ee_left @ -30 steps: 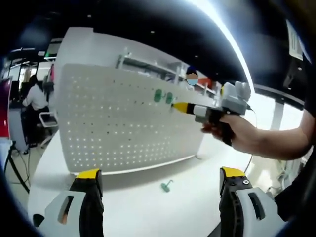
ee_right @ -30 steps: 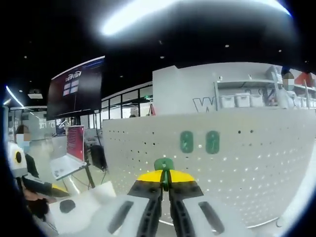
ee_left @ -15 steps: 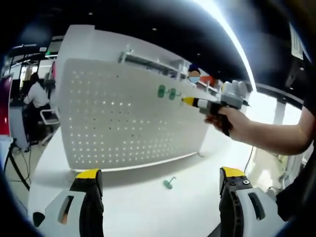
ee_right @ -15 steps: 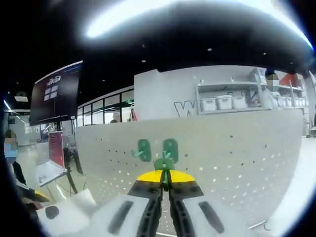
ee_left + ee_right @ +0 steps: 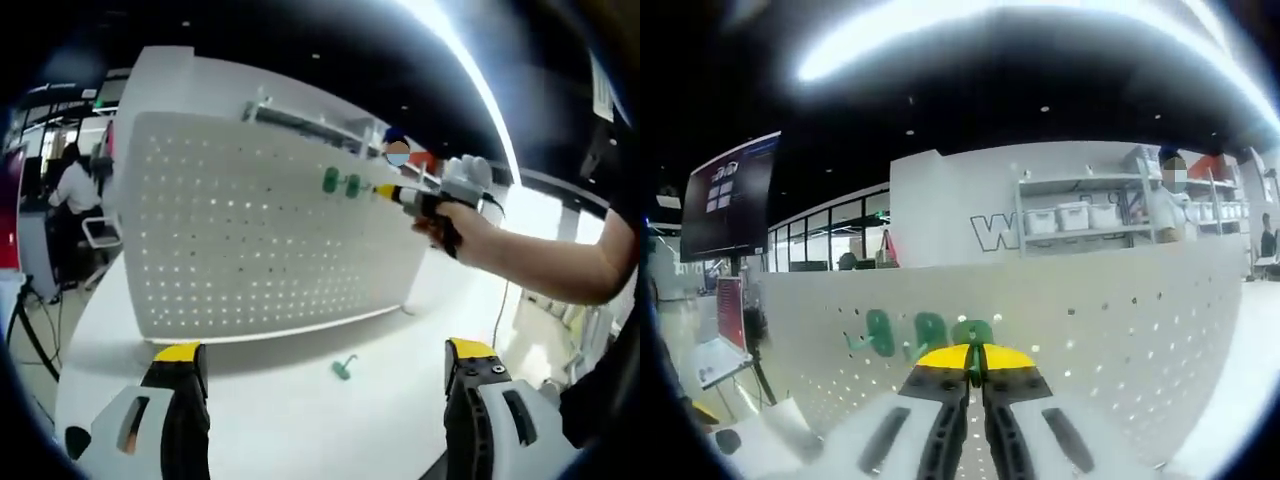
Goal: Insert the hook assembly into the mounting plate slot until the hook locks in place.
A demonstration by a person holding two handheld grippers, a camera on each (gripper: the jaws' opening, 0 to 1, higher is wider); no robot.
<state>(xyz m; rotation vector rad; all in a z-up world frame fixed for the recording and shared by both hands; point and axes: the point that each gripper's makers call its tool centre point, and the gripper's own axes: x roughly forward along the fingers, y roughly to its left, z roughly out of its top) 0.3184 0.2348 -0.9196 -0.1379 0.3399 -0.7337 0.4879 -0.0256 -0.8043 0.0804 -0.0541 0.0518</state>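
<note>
Hook (image 5: pixel 972 331) pinched in right hand-held gripper (image 5: pixel 975 362) at pegboard (image 5: pixel 250 240), beside two mounted hooks (image 5: pixel 341 182).
Left hand-held gripper (image 5: pixel 325 365) wide, empty; spare hook (image 5: pixel 344 367) on counter (image 5: pixel 300 420) w/ board standing at its far edge.

The left gripper (image 5: pixel 325 385) sits low and near, its yellow-tipped jaws spread wide apart. The right gripper (image 5: pixel 976 355) — held out far right by a bare forearm (image 5: pixel 545 270) — has its jaws pinched together.

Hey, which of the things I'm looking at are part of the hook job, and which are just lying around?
Part of the job:
pegboard
green hook held in the right gripper
two mounted hooks
spare hook on the table

Lying about:
shelf bins
wall screen
</note>
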